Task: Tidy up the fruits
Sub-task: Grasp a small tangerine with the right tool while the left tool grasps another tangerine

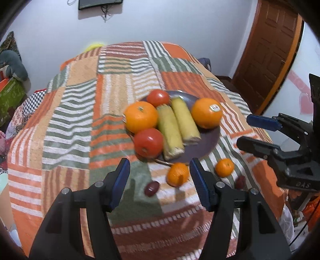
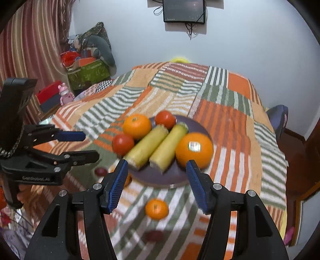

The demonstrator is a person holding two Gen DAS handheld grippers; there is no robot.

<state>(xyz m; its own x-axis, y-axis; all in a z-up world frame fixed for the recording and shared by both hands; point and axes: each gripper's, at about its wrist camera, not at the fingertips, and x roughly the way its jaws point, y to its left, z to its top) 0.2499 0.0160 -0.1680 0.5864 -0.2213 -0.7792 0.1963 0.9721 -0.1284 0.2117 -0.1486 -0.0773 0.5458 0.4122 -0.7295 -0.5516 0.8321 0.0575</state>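
Observation:
A purple plate (image 1: 208, 140) (image 2: 160, 177) on the striped cloth holds two oranges (image 1: 141, 119) (image 1: 207, 113), two tomatoes (image 1: 148, 142) (image 1: 158, 98) and two corn cobs (image 1: 185, 120). Two small mandarins (image 1: 178, 174) (image 1: 224, 167) and two dark red fruits (image 1: 152, 188) (image 1: 240, 182) lie on the cloth in front of the plate. My left gripper (image 1: 160, 180) is open and empty, above the cloth near a mandarin. My right gripper (image 2: 157, 180) is open and empty above the plate's near rim, with a mandarin (image 2: 156, 208) below it. Each gripper shows in the other's view, the right (image 1: 248, 132) and the left (image 2: 90, 146).
The patchwork cloth (image 1: 80, 120) covers a round table that drops off at its edges. A brown door (image 1: 266, 52) is at the right, a green box (image 2: 88, 73) with clutter at the left, and a screen (image 2: 184, 10) hangs on the wall.

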